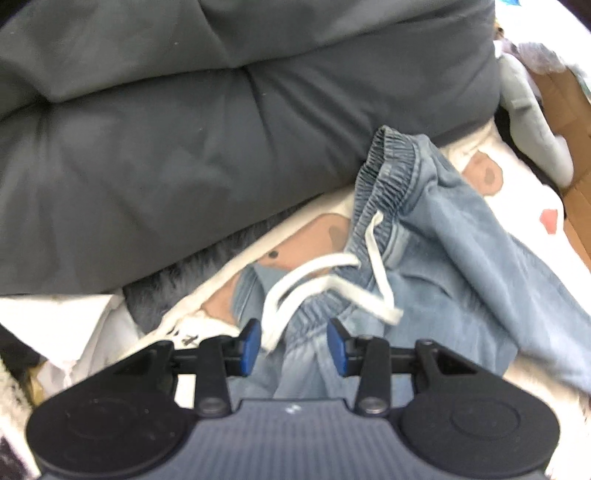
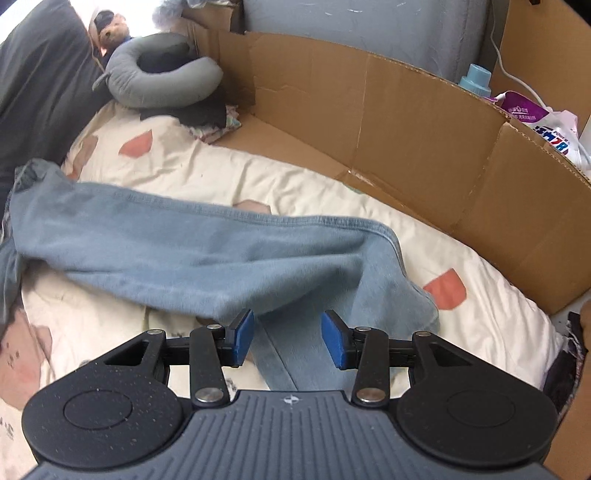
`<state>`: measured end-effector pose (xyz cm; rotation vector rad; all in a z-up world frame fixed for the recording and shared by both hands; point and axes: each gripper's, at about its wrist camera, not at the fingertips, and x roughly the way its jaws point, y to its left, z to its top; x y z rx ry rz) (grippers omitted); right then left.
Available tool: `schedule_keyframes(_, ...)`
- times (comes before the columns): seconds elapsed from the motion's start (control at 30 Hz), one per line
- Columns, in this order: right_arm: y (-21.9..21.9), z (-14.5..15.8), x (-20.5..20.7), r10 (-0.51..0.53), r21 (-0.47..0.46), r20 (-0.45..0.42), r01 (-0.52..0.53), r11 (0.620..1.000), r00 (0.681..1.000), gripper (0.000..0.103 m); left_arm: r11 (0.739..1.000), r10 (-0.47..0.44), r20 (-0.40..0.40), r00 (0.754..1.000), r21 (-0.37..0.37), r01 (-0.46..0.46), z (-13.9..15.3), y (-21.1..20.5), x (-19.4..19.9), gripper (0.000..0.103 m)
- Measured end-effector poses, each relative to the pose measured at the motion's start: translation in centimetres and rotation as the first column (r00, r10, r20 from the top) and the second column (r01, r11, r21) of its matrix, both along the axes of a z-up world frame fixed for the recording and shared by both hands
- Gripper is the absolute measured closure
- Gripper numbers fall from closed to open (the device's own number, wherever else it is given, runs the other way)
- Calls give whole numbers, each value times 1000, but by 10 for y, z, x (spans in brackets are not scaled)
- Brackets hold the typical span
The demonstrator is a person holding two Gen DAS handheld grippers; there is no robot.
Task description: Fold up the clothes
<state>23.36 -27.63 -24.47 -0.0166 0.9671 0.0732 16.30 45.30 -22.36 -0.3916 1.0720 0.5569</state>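
Plainly, both grippers hover over blue trousers (image 2: 184, 243).

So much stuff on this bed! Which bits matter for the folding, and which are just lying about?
For the folding:
- blue jeans
- white drawstring
- left gripper, open
- right gripper, open

Lying about:
- neck pillow
- teddy bear
- cardboard
- grey duvet
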Motion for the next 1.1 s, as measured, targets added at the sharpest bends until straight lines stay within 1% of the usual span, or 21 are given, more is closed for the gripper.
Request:
schedule_keyframes(0.13, 2, 2, -9, 3, 11, -2, -3, 1000, 1000, 55, 999, -40, -24, 999, 17, 40, 1, -8, -18, 61)
schedule_keyframes(0.27, 4, 3, -17, -3, 34, 3, 3, 999, 1000, 55, 998, -66, -51, 996, 12, 67, -3, -15, -41, 61)
schedule_keyframes(0.33, 7, 2, -20, -5, 48, 4, 5, 999, 1000, 55, 996, -81, -74, 994, 14, 82, -10, -19, -49, 61)
schedule_keyframes(0.43, 14, -1, -25, 4, 62, 0, -4, 998, 1000, 55, 993, -105, -130, 986, 34, 111, -23, -26, -63, 61)
schedule_keyframes(0.53, 20, -6, -30, 23, 68, -11, -22, 997, 1000, 55, 988, -128, -184, 975, 57, 140, -37, -34, -76, 61)
schedule_keyframes(0.7, 28, -14, -37, 42, 80, -41, -38, 996, 998, 55, 978, -168, -251, 953, 75, 192, -65, -45, -92, 61)
schedule_keyframes(0.73, 30, -15, -38, 46, 81, -47, -43, 996, 998, 55, 976, -181, -258, 949, 68, 205, -69, -49, -95, 61)
schedule_keyframes(0.83, 36, -18, -40, 65, 84, -57, -60, 995, 996, 55, 971, -226, -261, 939, 16, 238, -79, -59, -104, 61)
schedule_keyframes(0.9, 39, -21, -41, 75, 85, -62, -69, 994, 995, 55, 960, -273, -265, 925, -9, 281, -85, -70, -108, 61)
schedule_keyframes(1.0, 44, -24, -42, 79, 90, -73, -72, 993, 994, 55, 938, -337, -281, 899, -22, 345, -95, -88, -110, 61)
schedule_keyframes(1.03, 44, -24, -42, 75, 96, -76, -68, 993, 994, 55, 936, -346, -269, 899, -32, 351, -96, -91, -109, 61)
schedule_keyframes(1.1, 46, -25, -41, 73, 103, -80, -65, 993, 994, 55, 938, -343, -231, 910, -45, 343, -97, -95, -108, 60)
